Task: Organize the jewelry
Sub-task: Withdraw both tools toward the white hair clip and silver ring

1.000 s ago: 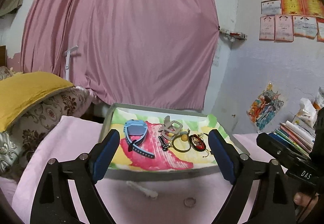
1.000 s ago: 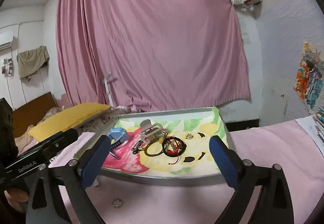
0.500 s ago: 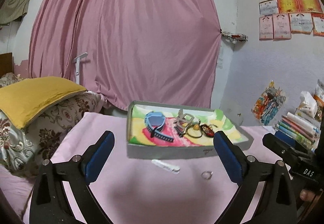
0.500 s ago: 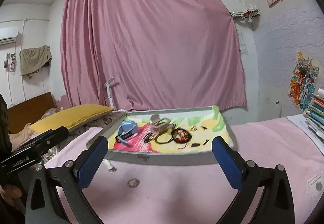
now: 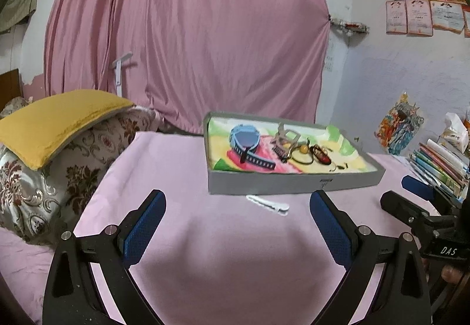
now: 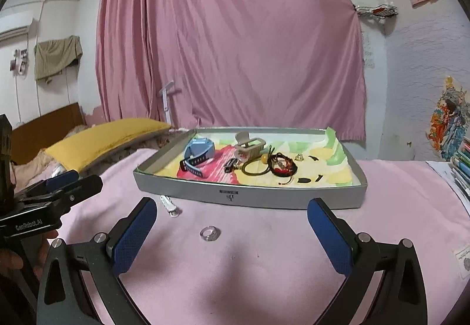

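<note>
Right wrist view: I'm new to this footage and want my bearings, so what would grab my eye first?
The big pink curtain filling the back wall stands out first. Below it, a shallow grey tray sits on the pink tablecloth, holding a blue watch, hair ties and other trinkets. Nearer the camera, outside the tray, a small ring and a white clip lie on the cloth, with the open right gripper framing the ring.
</note>
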Tool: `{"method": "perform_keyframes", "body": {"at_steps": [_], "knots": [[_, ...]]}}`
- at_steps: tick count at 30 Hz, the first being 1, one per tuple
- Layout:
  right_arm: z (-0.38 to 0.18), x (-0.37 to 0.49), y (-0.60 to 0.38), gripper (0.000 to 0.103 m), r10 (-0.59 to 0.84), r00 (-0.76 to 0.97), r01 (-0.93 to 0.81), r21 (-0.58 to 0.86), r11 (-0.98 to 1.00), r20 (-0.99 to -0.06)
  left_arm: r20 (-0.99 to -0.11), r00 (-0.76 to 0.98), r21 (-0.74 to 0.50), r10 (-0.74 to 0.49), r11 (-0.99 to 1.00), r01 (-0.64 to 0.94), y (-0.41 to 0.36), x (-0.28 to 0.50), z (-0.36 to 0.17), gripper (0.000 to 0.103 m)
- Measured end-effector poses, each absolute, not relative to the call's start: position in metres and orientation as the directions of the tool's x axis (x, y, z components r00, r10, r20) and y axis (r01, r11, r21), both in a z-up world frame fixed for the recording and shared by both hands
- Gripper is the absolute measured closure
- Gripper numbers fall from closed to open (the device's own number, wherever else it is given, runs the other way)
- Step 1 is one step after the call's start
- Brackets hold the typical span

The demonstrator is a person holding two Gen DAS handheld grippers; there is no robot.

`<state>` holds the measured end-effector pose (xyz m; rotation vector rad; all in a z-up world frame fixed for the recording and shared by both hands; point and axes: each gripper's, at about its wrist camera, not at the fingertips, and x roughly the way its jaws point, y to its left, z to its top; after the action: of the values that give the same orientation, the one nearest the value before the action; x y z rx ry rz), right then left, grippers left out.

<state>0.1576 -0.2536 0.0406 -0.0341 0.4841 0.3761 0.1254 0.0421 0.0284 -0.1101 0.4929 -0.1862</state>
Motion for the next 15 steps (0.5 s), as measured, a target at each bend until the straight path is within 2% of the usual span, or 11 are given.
{"method": "perform_keyframes", "body": {"at_steps": [6,8,10,15], "knots": [[0.027,0.176,-0.244,0.000,0.348,0.730,-0.400,0.045,0.915,-0.589,-0.571,0.789,-0.176,-0.227,0.973,0.153,0.044,0.150,0.018,0.007],[0.021,0.183,-0.242,0.008,0.361,0.687,-0.417,0.065,0.906,-0.631,-0.612,0.753,-0.194,-0.242,0.969,0.154,0.046,0.160,0.012,0.007],[0.014,0.192,-0.240,0.022,0.368,0.640,-0.431,0.082,0.899,-0.674,-0.636,0.724,-0.228,-0.267,0.961,0.154,0.048,0.169,0.008,0.008],[0.001,0.205,-0.232,0.041,0.373,0.549,-0.474,0.089,0.876,-0.748,-0.676,0.669,-0.283,-0.307,0.947,0.149,0.047,0.184,0.000,0.009]]}}
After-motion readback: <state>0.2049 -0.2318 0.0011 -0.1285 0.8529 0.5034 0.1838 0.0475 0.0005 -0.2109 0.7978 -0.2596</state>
